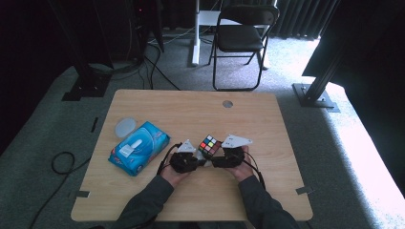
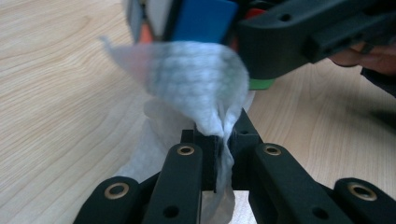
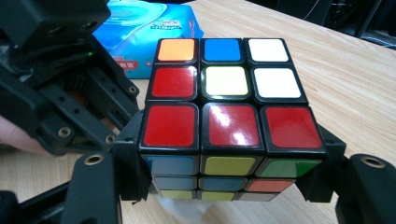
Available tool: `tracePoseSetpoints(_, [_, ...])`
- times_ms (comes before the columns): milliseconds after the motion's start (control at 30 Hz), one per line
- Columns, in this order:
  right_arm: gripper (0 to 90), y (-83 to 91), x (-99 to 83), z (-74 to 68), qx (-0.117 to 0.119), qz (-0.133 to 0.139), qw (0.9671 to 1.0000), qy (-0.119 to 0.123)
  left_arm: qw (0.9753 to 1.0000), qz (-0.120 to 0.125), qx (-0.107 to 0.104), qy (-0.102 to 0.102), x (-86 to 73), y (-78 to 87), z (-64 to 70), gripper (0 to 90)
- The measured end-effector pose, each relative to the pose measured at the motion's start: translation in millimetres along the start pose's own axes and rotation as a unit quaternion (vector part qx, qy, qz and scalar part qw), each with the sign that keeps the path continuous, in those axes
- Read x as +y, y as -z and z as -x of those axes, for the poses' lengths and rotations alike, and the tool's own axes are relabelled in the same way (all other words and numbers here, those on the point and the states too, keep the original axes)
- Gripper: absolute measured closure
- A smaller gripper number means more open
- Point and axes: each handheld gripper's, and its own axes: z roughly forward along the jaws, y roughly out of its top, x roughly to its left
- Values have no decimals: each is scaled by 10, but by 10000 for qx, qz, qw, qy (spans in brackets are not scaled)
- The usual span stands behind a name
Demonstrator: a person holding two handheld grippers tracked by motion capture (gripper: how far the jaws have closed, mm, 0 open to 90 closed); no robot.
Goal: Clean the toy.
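Observation:
A scrambled Rubik's cube (image 1: 209, 145) is held above the middle of the table, with my right gripper (image 1: 220, 159) shut on its sides. In the right gripper view the cube (image 3: 228, 88) shows a top face with red, orange, blue, yellow and white squares, clamped between the jaws of my right gripper (image 3: 229, 161). My left gripper (image 2: 218, 136) is shut on a crumpled white wipe (image 2: 198, 86), which it presses against the underside of the cube (image 2: 201, 18). In the high view my left gripper (image 1: 190, 160) sits just left of the cube, almost touching the right one.
A blue pack of wet wipes (image 1: 138, 147) lies on the left part of the wooden table (image 1: 267, 191), with a round clear lid (image 1: 125, 127) behind it. There is a cable hole (image 1: 228, 103) near the far edge. A folding chair (image 1: 241, 38) stands beyond the table.

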Motion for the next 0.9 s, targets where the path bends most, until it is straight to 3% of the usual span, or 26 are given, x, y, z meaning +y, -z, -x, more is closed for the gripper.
tracePoseSetpoints(400, [338, 1, 0, -1, 3, 5, 10000, -1, 10000, 43, 37, 33, 5, -4, -10, 849])
tracePoseSetpoints(900, [338, 11, 7, -1, -3, 27, 10000, -1, 9993, 184, 272, 188, 15, 80, -112, 850])
